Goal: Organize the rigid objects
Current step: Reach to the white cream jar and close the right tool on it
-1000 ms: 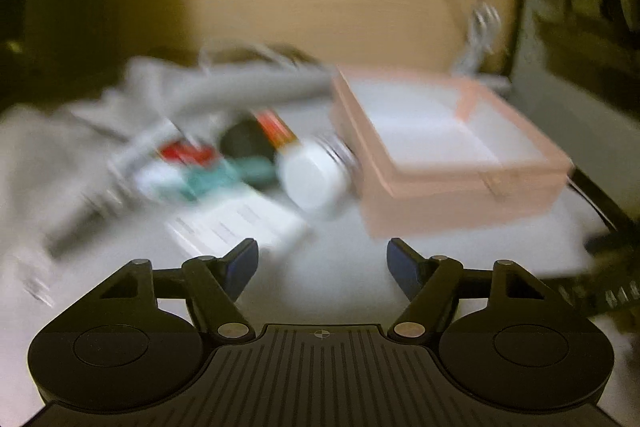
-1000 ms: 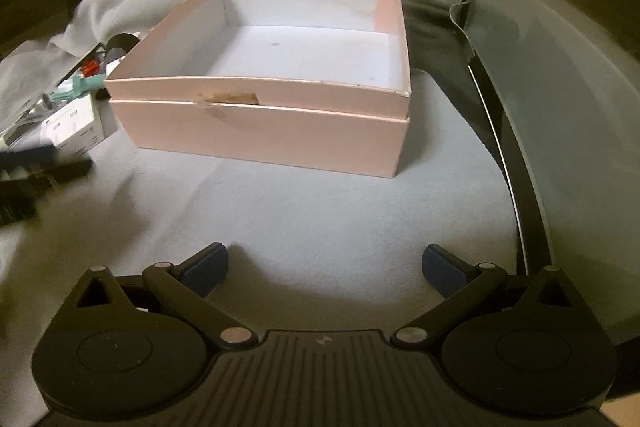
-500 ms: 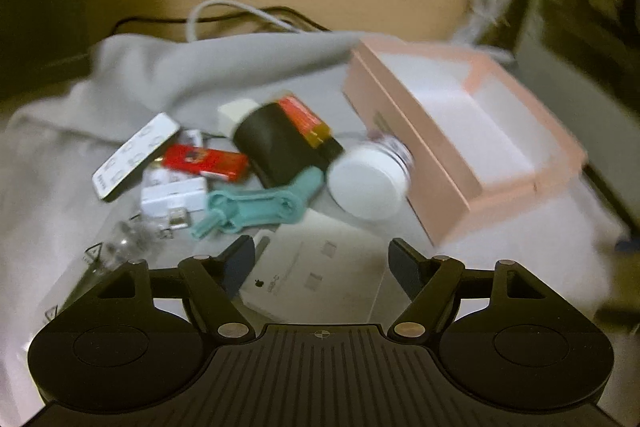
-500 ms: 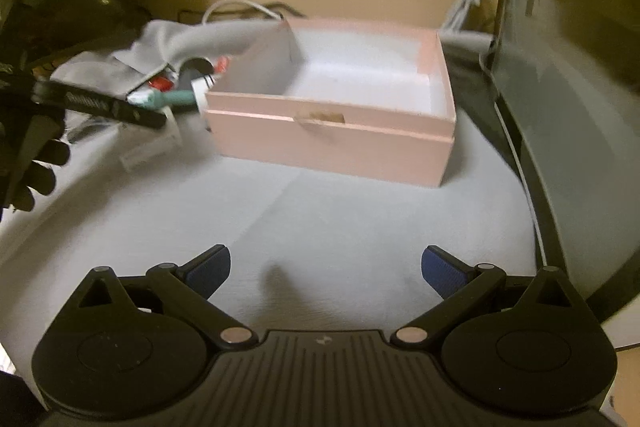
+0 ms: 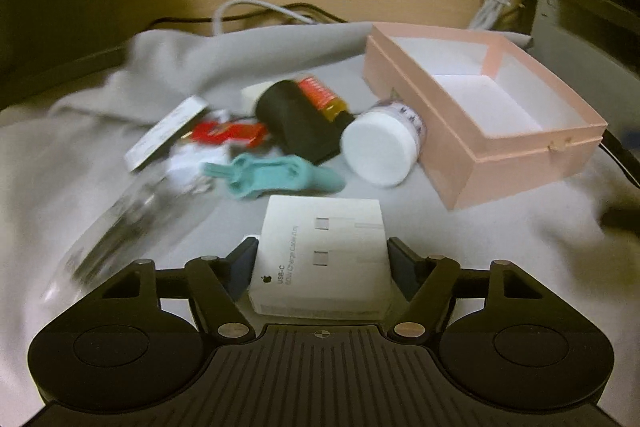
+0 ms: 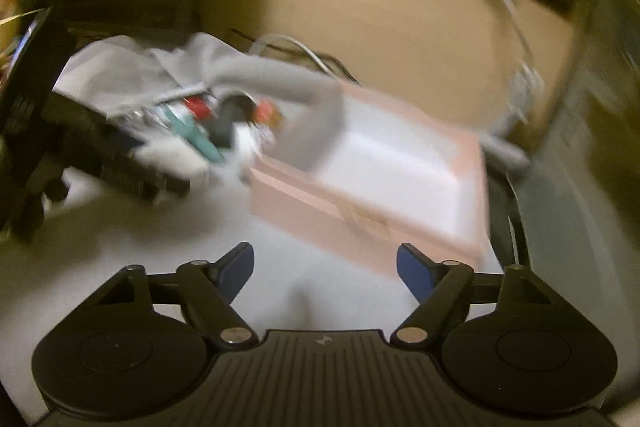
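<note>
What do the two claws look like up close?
Both are black plastic. The left claw and right claw each have two round discs, a ribbed middle plate, silver pivot screws and dark blue pads on angled fingers. No cables or sleeves show.

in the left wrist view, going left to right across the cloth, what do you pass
clear plastic bag → teal plastic tool → white-capped jar → pink box

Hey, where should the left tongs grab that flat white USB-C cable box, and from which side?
Grip the flat white USB-C cable box across its two long side edges, coming in low from its near end. It lies flat on the grey cloth, and the open left tongs already straddle it.
</note>
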A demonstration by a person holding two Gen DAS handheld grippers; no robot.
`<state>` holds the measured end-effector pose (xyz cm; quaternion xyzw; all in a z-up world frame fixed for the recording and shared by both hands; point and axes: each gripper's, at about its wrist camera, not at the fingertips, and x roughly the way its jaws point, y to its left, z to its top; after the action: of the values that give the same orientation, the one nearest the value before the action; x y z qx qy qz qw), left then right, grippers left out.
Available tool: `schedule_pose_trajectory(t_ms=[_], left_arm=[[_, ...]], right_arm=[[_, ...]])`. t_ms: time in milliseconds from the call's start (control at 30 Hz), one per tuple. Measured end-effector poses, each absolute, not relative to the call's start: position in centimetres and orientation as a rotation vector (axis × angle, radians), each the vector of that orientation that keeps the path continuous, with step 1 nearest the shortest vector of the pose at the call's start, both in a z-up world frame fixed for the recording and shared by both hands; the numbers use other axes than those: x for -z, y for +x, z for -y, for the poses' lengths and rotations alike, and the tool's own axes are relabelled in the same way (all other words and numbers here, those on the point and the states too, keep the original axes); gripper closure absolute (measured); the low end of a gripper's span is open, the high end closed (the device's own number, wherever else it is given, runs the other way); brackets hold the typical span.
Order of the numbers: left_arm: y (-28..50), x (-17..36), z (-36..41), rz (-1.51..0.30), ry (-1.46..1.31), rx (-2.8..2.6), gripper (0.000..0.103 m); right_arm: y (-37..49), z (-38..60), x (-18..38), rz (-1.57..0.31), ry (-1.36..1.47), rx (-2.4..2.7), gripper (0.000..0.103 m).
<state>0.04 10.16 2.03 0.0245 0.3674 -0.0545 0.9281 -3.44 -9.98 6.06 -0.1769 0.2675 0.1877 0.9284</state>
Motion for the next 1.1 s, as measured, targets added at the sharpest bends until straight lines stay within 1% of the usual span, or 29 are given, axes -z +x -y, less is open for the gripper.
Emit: schedule_pose_trajectory(t_ms=[167,267,333,467,533,600,667,833,967,1100], left_arm=[[-3.6,-2.0,-12.1,-0.775,-0.062,0.016,0.029],[-4.5,-2.1,-13.1,-0.789,-0.127,0.006,0.028],[-4.9,-2.2,-13.2,-0.787,-0.133,0.004,0.028],[-5.0,-2.1,-13.0,-0.792,-0.12,0.004,0.027],[-5.0,-2.2,-13.2,-0.8,-0.125,0.007,0.028],[-5.0,-2.3,-13.3,-0.812,-0.127,0.011,0.028],[-4.7,-2.2,-13.2,-0.82,-0.121,0.016,0.028],[-4.9,-2.1,-13.4,-0.798,-0.168,-0.005,0.028],[-4.8,-2.2,-12.4,-0.804,-0.147,0.005,0.028],[-4.7,-2.0,-11.0,-0.81,-0.085,0.006,0.028]], right_arm=[[1.0,3.8,-7.9,-0.464,-0.513,-0.494,0.028],[4.6,-0.2,-7.4,-0.502,-0.617,-0.537,0.03],[6.6,-2.3,-6.4,-0.554,-0.672,-0.538,0.039],[9.7,-4.3,-4.3,-0.661,-0.735,-0.512,0.045],[10.1,-4.9,-3.6,-0.703,-0.746,-0.526,0.056],[9.5,-4.8,-3.8,-0.713,-0.731,-0.529,0.058],[8.5,-4.0,-4.8,-0.743,-0.644,-0.572,0.065],[6.0,1.5,-7.5,-0.883,-0.239,-0.694,0.065],[5.3,7.0,-6.0,-1.008,0.104,-0.729,0.065],[4.4,11.6,-3.4,-1.041,0.294,-0.668,0.064]])
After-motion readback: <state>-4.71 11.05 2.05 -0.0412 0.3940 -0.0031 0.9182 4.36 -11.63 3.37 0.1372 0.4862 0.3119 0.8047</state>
